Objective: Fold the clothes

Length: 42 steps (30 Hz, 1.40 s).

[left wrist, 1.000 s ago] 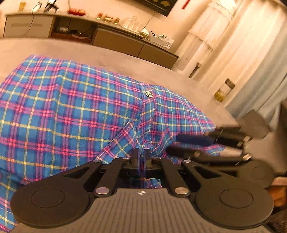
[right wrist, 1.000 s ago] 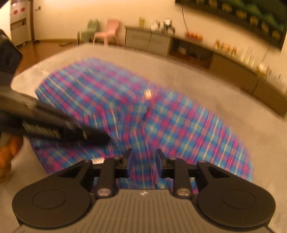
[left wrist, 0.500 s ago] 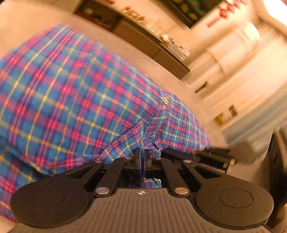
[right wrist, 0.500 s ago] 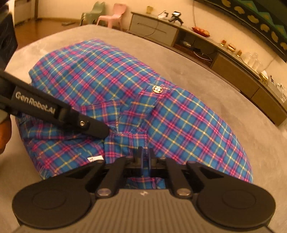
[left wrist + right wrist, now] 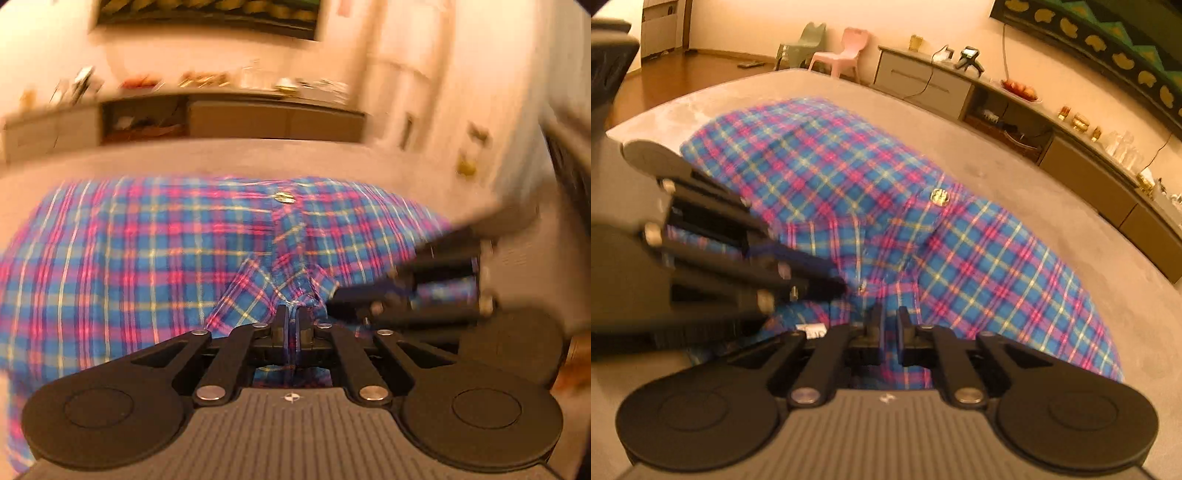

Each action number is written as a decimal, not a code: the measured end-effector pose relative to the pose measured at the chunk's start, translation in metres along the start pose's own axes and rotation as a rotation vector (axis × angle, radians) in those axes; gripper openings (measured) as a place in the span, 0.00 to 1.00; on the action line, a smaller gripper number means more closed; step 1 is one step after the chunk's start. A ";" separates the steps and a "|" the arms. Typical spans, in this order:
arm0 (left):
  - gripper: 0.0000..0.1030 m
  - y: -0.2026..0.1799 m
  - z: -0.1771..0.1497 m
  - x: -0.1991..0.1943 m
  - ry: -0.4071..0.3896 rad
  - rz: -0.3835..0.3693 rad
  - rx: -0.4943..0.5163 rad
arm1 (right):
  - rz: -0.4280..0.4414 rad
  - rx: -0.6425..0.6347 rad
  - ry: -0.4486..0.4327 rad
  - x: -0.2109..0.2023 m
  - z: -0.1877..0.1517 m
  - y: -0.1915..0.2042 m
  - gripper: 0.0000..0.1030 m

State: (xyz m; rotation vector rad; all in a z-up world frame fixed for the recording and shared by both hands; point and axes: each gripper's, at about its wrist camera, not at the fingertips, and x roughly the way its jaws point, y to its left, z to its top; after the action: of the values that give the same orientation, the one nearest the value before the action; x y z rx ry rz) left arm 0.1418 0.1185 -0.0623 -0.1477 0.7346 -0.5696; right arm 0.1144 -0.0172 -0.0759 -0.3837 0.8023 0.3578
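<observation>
Both grippers are pinched onto the near edge of one plaid garment; left gripper (image 5: 291, 321) has its two black jaws drawn almost together with a thin ridge of cloth clamped between them; right gripper (image 5: 889, 325) grips a neighbouring fold the same way, jaws slightly wider but with fabric filling the gap; in each wrist view the other tool reaches in from the side, so the two holds sit just beside each other.

Blue, pink and yellow checked cloth, the garment (image 5: 871, 206) lies spread over a grey padded surface (image 5: 1052, 206); a small brass-coloured button (image 5: 940, 196) sits at its far middle; near that button the cloth humps and creases instead of lying flat; a small white label (image 5: 812, 329) shows at the near hem.

I judge this fabric thin, light and limp; it bunches into soft pleats where I grip, so it should drape and sag between my two holds rather than keep a shape; it looks woven and not slippery; nothing fragile except that button; edges and hems seem the best places to hold, since a pinch in mid-panel only gathers a wrinkle.

Left view is motion-blurred; a sideboard (image 5: 923, 88) lines the far wall.
</observation>
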 end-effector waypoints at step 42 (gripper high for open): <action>0.28 -0.107 -0.046 -0.038 -0.022 0.039 0.825 | 0.011 0.217 0.067 -0.041 -0.038 -0.091 0.40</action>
State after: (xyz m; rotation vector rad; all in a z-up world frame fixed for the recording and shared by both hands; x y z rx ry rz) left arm 0.0413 0.0524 -0.0388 0.6227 0.4331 -0.7904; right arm 0.1058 -0.1209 -0.0516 -0.1886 0.8993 0.2657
